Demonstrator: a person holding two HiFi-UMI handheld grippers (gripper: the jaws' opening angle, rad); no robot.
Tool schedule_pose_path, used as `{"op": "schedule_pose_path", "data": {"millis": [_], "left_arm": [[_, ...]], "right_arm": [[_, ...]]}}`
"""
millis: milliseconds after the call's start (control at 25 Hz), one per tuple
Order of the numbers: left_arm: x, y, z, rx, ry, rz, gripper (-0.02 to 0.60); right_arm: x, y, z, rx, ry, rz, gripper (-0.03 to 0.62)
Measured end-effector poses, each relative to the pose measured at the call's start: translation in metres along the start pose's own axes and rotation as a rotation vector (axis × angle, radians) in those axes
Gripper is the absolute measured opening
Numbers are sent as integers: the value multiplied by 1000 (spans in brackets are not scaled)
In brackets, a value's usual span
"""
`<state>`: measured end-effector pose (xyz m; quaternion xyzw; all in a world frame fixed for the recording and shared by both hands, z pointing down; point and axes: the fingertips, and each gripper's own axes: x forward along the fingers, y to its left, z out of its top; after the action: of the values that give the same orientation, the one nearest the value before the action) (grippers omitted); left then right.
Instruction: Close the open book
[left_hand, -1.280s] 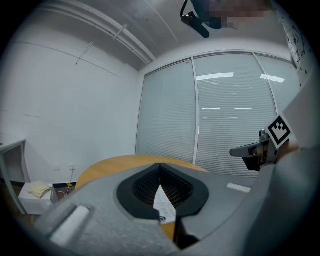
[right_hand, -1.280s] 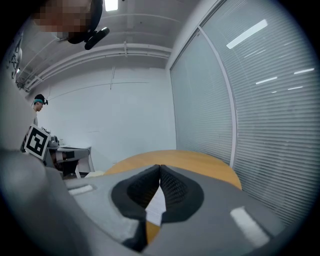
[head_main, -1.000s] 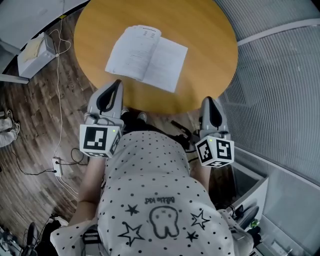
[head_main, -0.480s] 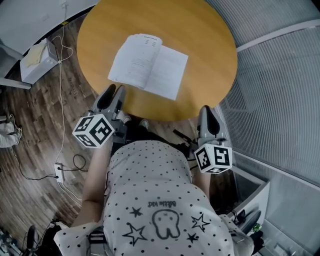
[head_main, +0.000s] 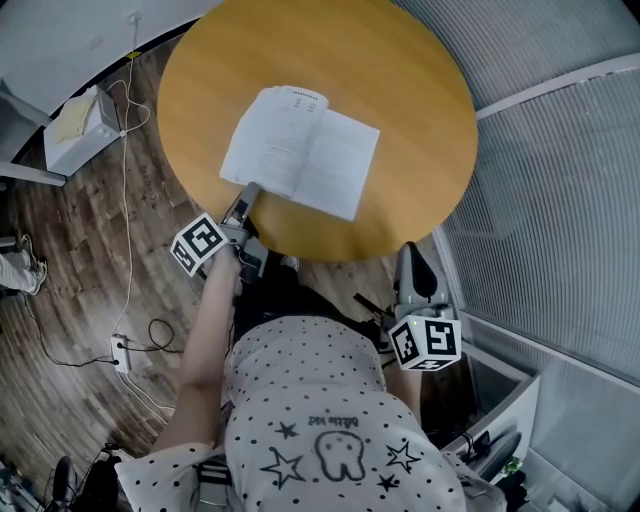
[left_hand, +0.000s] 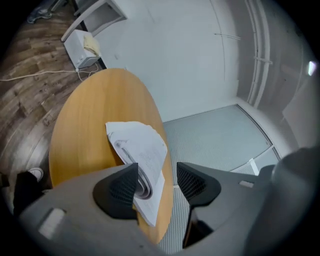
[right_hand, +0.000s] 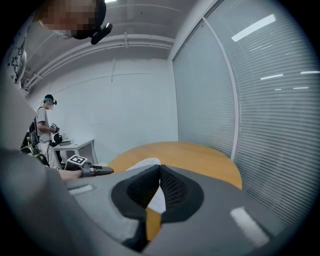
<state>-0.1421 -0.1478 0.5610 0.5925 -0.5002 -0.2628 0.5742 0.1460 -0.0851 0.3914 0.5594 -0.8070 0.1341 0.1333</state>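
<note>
With the open book (head_main: 300, 150) lying flat on the counter (head_main: 420, 90) and my left hand-held gripper (head_main: 247, 192) opening around its near page edge (right hand-held gripper (head_main: 412, 255) shut, empty), I risk nipping one leaf and creasing it.

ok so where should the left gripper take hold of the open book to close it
The open book lies flat, so pinch the near corner of its left-hand pages, coming from the table's near-left edge. The left gripper, jaws opening, has that curled page edge between them, unpinched.
</note>
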Motion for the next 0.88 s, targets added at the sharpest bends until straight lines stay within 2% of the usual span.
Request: {"op": "schedule_pose_path", "data": {"millis": [280, 520, 760, 880], "left_arm": [[27, 36, -10, -139, 4, 34, 235], [43, 47, -11, -196, -18, 35, 235], [52, 48, -7, -136, -38, 53, 233], [52, 49, -1, -72, -35, 84, 233]], "right_arm": [[-8, -9, -10, 9, 21, 3, 5], [-10, -14, -11, 10, 21, 10, 5], [-14, -20, -13, 10, 19, 12, 4], [-17, -21, -15, 10, 21, 12, 5]]}}
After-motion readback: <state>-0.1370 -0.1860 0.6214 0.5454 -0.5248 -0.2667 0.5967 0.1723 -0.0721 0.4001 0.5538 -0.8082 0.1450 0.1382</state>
